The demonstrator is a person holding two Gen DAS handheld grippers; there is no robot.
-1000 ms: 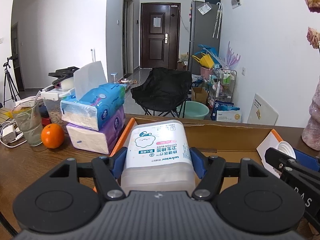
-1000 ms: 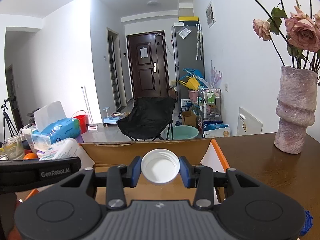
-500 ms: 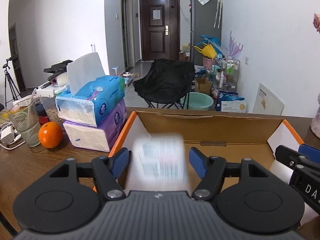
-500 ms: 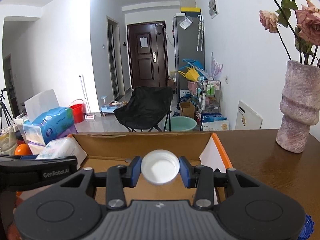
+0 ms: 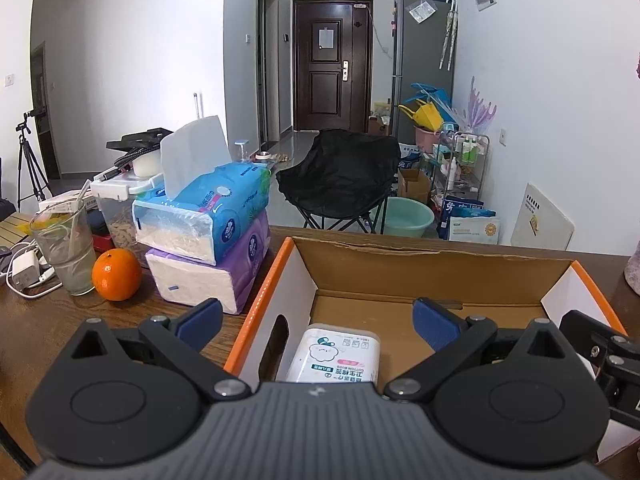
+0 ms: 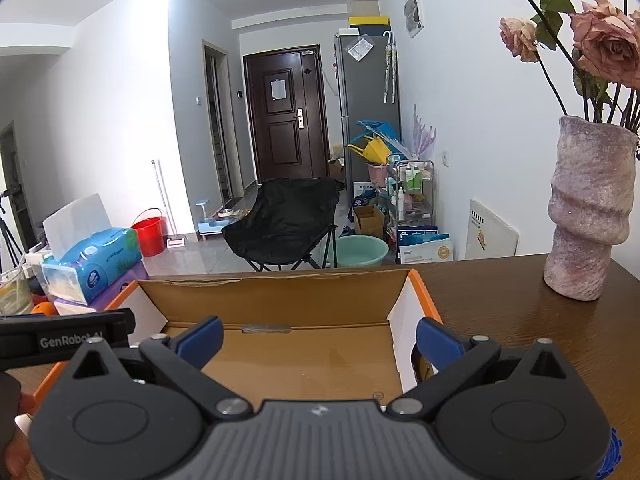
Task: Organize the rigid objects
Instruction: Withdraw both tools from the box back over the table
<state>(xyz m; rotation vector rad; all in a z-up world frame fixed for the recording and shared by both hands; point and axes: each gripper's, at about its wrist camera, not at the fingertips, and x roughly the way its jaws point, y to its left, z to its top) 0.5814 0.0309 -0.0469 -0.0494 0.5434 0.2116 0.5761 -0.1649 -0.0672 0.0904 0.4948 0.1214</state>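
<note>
An open cardboard box (image 5: pixel 432 254) with orange edges stands on the wooden table in front of both grippers. A white cotton-bud container (image 5: pixel 338 354) lies on its floor at the left, label up. My left gripper (image 5: pixel 316 316) hangs above it with its jaws opening wide; nothing is between the blue pads. My right gripper (image 6: pixel 320 338) is over the right half of the cardboard box (image 6: pixel 280 300), its jaws also opening wide with nothing between them. The white cap it held is out of sight. The right wrist view shows the side of the left gripper (image 6: pixel 68 338) at the left.
Two stacked tissue packs (image 5: pixel 208 220), an orange (image 5: pixel 116 274), a drinking glass (image 5: pixel 64 256) and a charger with cables sit left of the box. A pink vase (image 6: pixel 588 216) with dried roses stands on the table at the right. Beyond the table's far edge is a black folding chair.
The left jaws spread and the cotton-bud container dropped into the box. The right jaws spread and the white cap fell out of view.
</note>
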